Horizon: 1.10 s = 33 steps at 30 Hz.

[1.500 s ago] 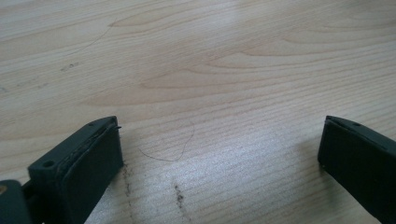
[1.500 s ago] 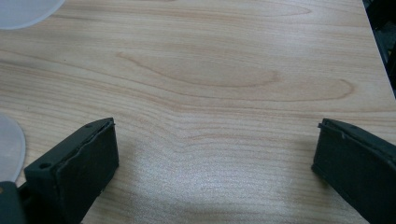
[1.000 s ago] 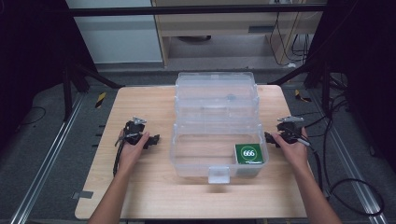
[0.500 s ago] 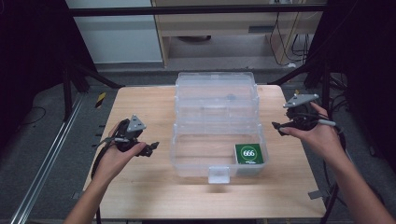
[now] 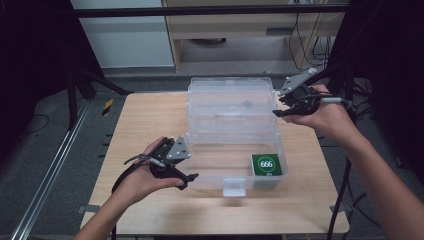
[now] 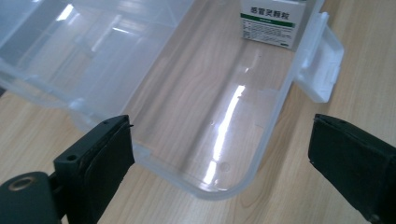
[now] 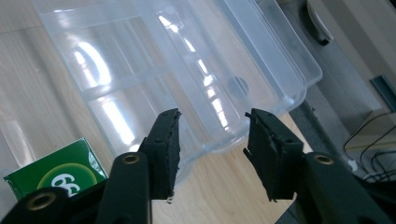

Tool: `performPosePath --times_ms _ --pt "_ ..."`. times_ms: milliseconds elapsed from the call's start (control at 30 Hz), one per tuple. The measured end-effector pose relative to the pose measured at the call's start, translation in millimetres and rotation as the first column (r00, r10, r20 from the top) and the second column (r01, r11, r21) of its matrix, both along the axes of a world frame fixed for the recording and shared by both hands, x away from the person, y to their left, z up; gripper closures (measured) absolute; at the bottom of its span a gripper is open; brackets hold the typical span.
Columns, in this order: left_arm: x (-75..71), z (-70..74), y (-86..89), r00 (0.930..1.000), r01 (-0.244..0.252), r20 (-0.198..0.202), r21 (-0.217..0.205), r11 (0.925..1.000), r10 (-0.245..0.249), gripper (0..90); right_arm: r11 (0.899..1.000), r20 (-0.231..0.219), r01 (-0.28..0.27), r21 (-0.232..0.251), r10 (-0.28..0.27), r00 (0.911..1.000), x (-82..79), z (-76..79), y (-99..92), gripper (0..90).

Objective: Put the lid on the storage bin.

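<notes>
Storage box (image 5: pixel 232 125): clear plastic, smooth and glossy, w/ bright glare streaks on lid and base; wood grain shows thru the bottom. Latch tab (image 5: pixel 235 187) at the front: same plastic but cloudier, semi-matt. Green carton (image 5: pixel 266 165) in the box's front right corner: printed card, slight sheen, white side panel w/ small print. Tabletop (image 5: pixel 130 130): pale wood-look surface, fine grain, smooth, satin rather than glossy. Left gripper (image 5: pixel 187 181) and right gripper (image 5: pixel 278 112): black matt plastic bodies, grey dull top plates; pads (image 6: pixel 109 158) look like matt black rubber, slightly rough at edges.
</notes>
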<state>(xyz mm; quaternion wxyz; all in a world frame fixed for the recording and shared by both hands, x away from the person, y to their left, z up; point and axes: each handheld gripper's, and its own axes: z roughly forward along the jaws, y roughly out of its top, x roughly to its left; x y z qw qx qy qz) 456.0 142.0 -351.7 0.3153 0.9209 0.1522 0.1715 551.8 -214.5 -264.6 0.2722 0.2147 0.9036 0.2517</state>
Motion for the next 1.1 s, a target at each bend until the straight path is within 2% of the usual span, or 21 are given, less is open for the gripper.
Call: performPosePath --times_ms 100,200,300,400,467,533,567,600,667,733,800,833,900,933,967,1000,1067,1100 --pt "0.4 -1.4 -8.0 0.9997 0.023 -0.01 0.0 0.9997 -0.023 7.7 0.999 -0.01 -0.039 -0.039 0.038 0.9992 6.2 2.3 12.9 59.6" --pt "2.2 -4.9 -13.5 0.9982 0.049 -0.034 0.019 0.9986 -0.048 8.7 0.992 -0.033 -0.08 -0.098 0.077 0.9965 16.6 -2.1 28.2 60.1" --pt "3.8 -10.2 -17.5 0.9964 0.068 -0.053 0.028 0.9973 -0.067 8.9 0.983 -0.061 -0.103 -0.154 0.095 0.9936 29.8 -11.4 38.3 56.2" --pt "4.0 -15.4 -21.1 0.9949 0.081 -0.064 0.035 0.9961 -0.078 8.8 0.976 -0.093 -0.12 -0.18 0.105 0.9902 40.2 -20.6 44.7 49.2" --pt "4.5 -18.0 -23.0 0.9943 0.08 -0.073 0.027 0.9964 -0.078 8.8 0.969 -0.101 -0.132 -0.208 0.113 0.9884 44.4 -26.2 49.2 45.6" --pt "5.0 -20.6 -25.3 0.9928 0.092 -0.08 0.024 0.9954 -0.09 9.1 0.955 -0.107 -0.156 -0.25 0.133 0.9853 46.8 -30.5 52.5 43.6" --pt "5.4 -21.7 -26.6 0.9922 0.097 -0.081 0.026 0.9949 -0.095 9.2 0.944 -0.121 -0.168 -0.283 0.138 0.983 48.7 -35.5 55.4 43.2" --pt "5.9 -22.8 -27.8 0.9916 0.101 -0.084 0.03 0.9944 -0.098 9.2 0.944 -0.121 -0.168 -0.283 0.138 0.983 48.7 -35.5 55.4 43.2" --pt "7.0 -25.3 -30.3 0.9906 0.103 -0.093 0.031 0.9942 -0.1 9.2 0.938 -0.132 -0.179 -0.298 0.145 0.9806 50.9 -39.1 57.7 47.8" --pt "8.4 -28.9 -33.0 0.9863 0.111 -0.124 0.016 0.9937 -0.108 9.0 0.937 -0.146 -0.184 -0.297 0.146 0.9785 53.1 -40.4 59.4 56.7" --pt "9.1 -31.9 -34.2 0.985 0.116 -0.131 0.022 0.9929 -0.113 12.4 0.939 -0.141 -0.19 -0.288 0.154 0.9779 54.8 -41.7 60.5 61.6" --pt "10.1 -34.4 -34.9 0.9851 0.113 -0.134 0.034 0.993 -0.108 13.8 0.936 -0.147 -0.192 -0.294 0.154 0.977 55.1 -41.9 60.9 64.0" --pt "11.8 -37.3 -35.6 0.9829 0.125 -0.142 0.053 0.9907 -0.117 19.9 0.931 -0.157 -0.201 -0.305 0.159 0.9747 56.2 -42.9 61.8 69.0" --pt "12.6 -38.4 -35.7 0.9816 0.13 -0.148 0.058 0.9899 -0.12 23.7 0.931 -0.148 -0.201 -0.305 0.162 0.9756 56.5 -43.0 62.3 72.8" --pt "13.5 -39.2 -36.0 0.9803 0.134 -0.155 0.068 0.9886 -0.123 31.5 0.93 -0.152 -0.207 -0.304 0.167 0.9742 57.2 -41.8 63.2 75.6" --pt "14.0 -39.5 -35.9 0.9794 0.14 -0.157 0.076 0.9873 -0.127 31.5 0.93 -0.152 -0.207 -0.304 0.167 0.9742 57.2 -41.8 63.2 75.6" --pt "14.5 -40.7 -36.1 0.9754 0.149 -0.175 0.08 0.9855 -0.134 39.7 0.927 -0.15 -0.208 -0.311 0.168 0.9742 56.6 -42.0 64.2 76.3" --pt "15.3 -40.8 -35.8 0.9734 0.159 -0.182 0.096 0.9826 -0.14 42.5 0.927 -0.151 -0.207 -0.313 0.167 0.9744 56.4 -41.9 64.5 76.6"
